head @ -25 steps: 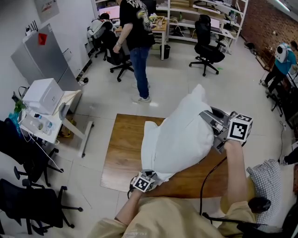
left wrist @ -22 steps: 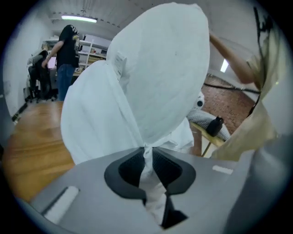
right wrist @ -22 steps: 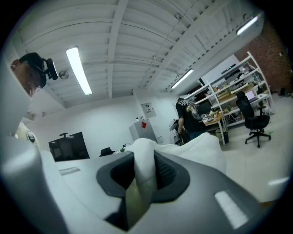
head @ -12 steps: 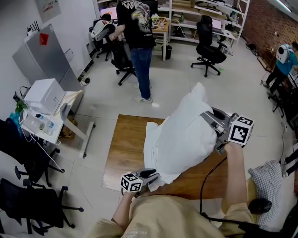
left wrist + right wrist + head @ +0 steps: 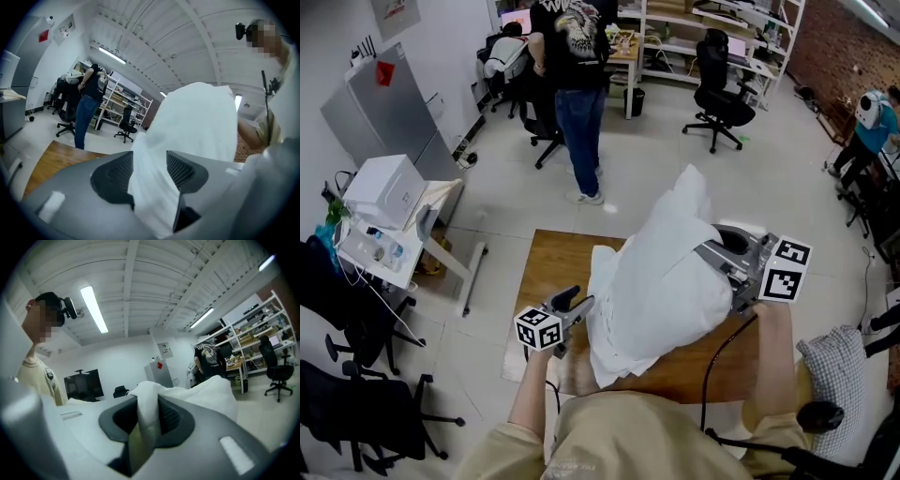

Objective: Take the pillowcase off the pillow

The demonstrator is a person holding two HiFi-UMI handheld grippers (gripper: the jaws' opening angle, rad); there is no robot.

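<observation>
A white pillow in its pillowcase (image 5: 666,272) is held up over the wooden table (image 5: 546,281). My right gripper (image 5: 712,251) is shut on a fold of the white cloth at the pillow's right side; in the right gripper view that fold (image 5: 151,404) sits pinched between the pads. My left gripper (image 5: 578,305) is raised at the pillowcase's left edge. Its jaws have just been opening, and white cloth (image 5: 154,187) hangs loosely in the gap between them. The pillowcase's lower hem (image 5: 614,361) droops toward the table.
A person in a black shirt (image 5: 577,75) stands beyond the table. Office chairs (image 5: 717,80) and shelves line the back. A white box on a small table (image 5: 389,192) is at the left. A checked cushion (image 5: 839,366) lies at the right.
My left gripper has left the pillow's lower edge and risen up and to the left, alongside the pillowcase. The pillow has tilted a little. The right gripper has barely shifted.
</observation>
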